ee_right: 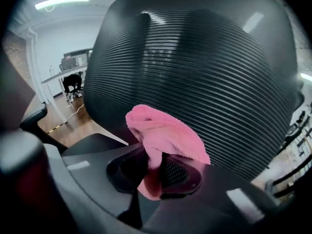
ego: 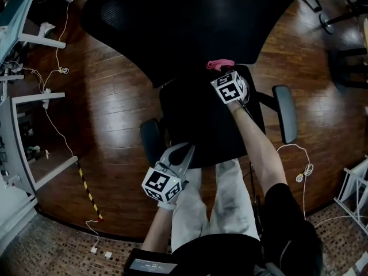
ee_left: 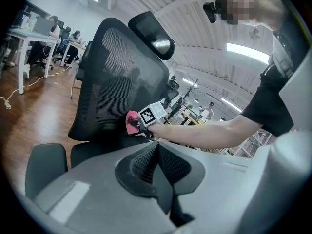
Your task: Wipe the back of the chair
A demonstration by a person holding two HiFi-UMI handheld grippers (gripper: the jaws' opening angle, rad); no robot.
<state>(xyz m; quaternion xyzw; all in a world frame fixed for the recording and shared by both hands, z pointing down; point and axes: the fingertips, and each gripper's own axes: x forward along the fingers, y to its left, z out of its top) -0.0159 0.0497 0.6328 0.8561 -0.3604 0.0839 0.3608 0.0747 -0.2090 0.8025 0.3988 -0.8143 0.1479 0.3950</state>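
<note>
A black office chair stands before me, its mesh backrest point(ego: 184, 22) facing me above the seat point(ego: 195, 119). My right gripper point(ego: 222, 69) is shut on a pink cloth point(ego: 220, 64), which is pressed against the lower part of the backrest. In the right gripper view the cloth point(ee_right: 165, 133) bulges out of the jaws against the ribbed mesh point(ee_right: 204, 72). The left gripper view shows the backrest point(ee_left: 117, 82), the headrest point(ee_left: 152, 35) and the cloth point(ee_left: 131, 122) from the side. My left gripper point(ego: 184, 154) hangs low by the seat's front edge, shut with nothing in it point(ee_left: 157, 152).
Armrests point(ego: 284, 112) point(ego: 150, 141) flank the seat. White desks point(ego: 17, 39) and loose cables point(ego: 57, 71) line the left, with a yellow-black strip point(ego: 89, 191) on the wooden floor. Another chair's base point(ego: 345, 16) is at the top right and a white rack point(ego: 353, 194) at the right.
</note>
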